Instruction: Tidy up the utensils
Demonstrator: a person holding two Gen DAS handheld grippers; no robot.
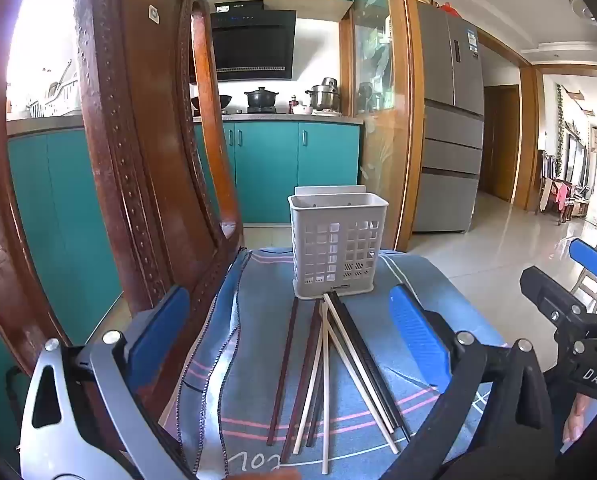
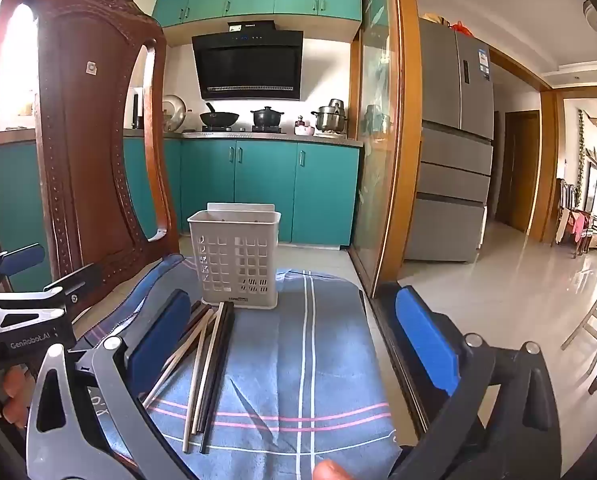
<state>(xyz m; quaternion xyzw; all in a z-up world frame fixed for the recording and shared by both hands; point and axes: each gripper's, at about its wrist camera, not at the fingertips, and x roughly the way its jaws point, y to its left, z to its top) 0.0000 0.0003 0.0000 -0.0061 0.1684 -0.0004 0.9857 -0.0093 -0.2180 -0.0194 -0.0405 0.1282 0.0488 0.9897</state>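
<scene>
A white perforated plastic utensil holder [image 1: 338, 246] stood upright on a blue cloth [image 1: 258, 360] with pink and white stripes. In the left wrist view the cloth covered a chair seat, and the carved wooden chair back [image 1: 138, 160] rose to the left. The holder sat at the far part of the cloth, its open top showing no utensils above the rim.

Just in front of the holder lay a loose bundle of chopsticks [image 1: 330, 372], fanned out toward the camera with their far tips close to the holder's base. The bundle mixed dark reddish-brown [image 1: 284, 372], pale cream [image 1: 325, 392] and black [image 1: 368, 360] sticks, several crossing one another near the far end.

The left claw [image 1: 290, 340] was spread wide, its blue pads on either side of the chopsticks and clear of them, with nothing between them gripped. The right claw [image 2: 294, 340] was likewise spread wide over bare cloth, holding nothing; the chopsticks [image 2: 206, 372] lay beside its left pad [image 2: 160, 340], partly hidden behind it. The holder [image 2: 234, 258] stood beyond that pad.

Each claw showed at the edge of the other's view, the left claw [image 2: 22, 260] low on the left of the right wrist view.

Behind the chair ran teal kitchen cabinets [image 2: 258, 188], a black range hood [image 2: 250, 66] over a stove with pots, and a grey refrigerator [image 2: 454, 140] at the right.
</scene>
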